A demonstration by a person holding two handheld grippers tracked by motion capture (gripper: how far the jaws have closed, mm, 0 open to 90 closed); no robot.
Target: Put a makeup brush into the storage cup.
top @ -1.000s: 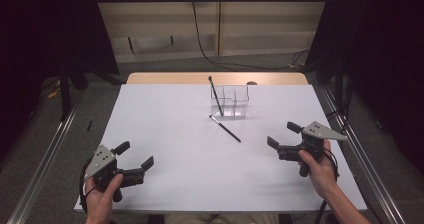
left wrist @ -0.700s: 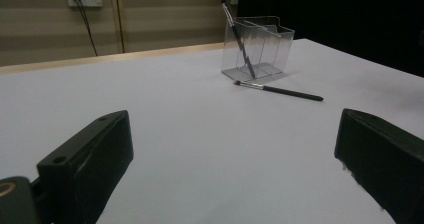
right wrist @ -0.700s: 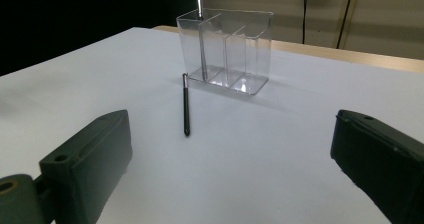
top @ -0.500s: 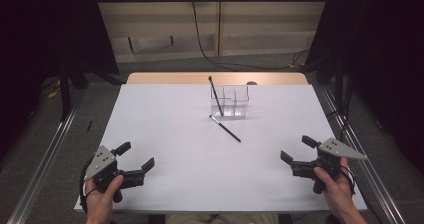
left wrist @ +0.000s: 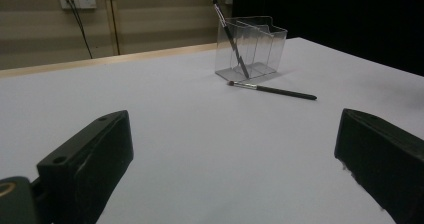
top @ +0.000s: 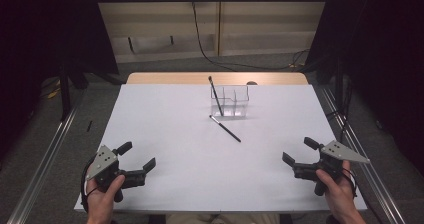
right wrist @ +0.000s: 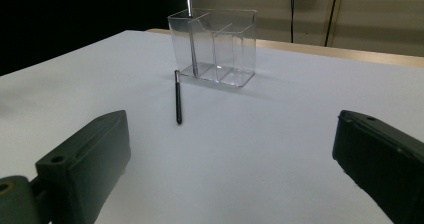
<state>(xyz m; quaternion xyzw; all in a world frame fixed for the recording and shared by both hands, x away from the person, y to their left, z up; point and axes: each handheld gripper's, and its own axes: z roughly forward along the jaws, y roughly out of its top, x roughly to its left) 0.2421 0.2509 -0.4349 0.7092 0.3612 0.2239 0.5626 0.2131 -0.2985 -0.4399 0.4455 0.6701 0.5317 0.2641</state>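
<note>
A clear plastic organiser (top: 231,102) (left wrist: 251,47) (right wrist: 216,46) with several compartments stands at the far middle of the white table (top: 170,119). One black brush (top: 215,95) (left wrist: 229,34) (right wrist: 191,34) leans upright in its left compartment. A second black brush (top: 225,128) (left wrist: 272,89) (right wrist: 177,97) lies flat on the table just in front of it. My left gripper (top: 137,157) (left wrist: 230,169) rests open near the front left corner, nothing between its jaws. My right gripper (top: 299,152) (right wrist: 230,169) is open and empty at the front right.
A wooden strip (top: 165,78) borders the table's far edge. Metal rails (top: 45,149) run along both sides of the table over the grey floor. A black cable (top: 200,34) hangs down the back wall from a socket.
My right gripper has drawn back from the table's right middle toward the front right corner, still open. The left gripper and both brushes have stayed put.
</note>
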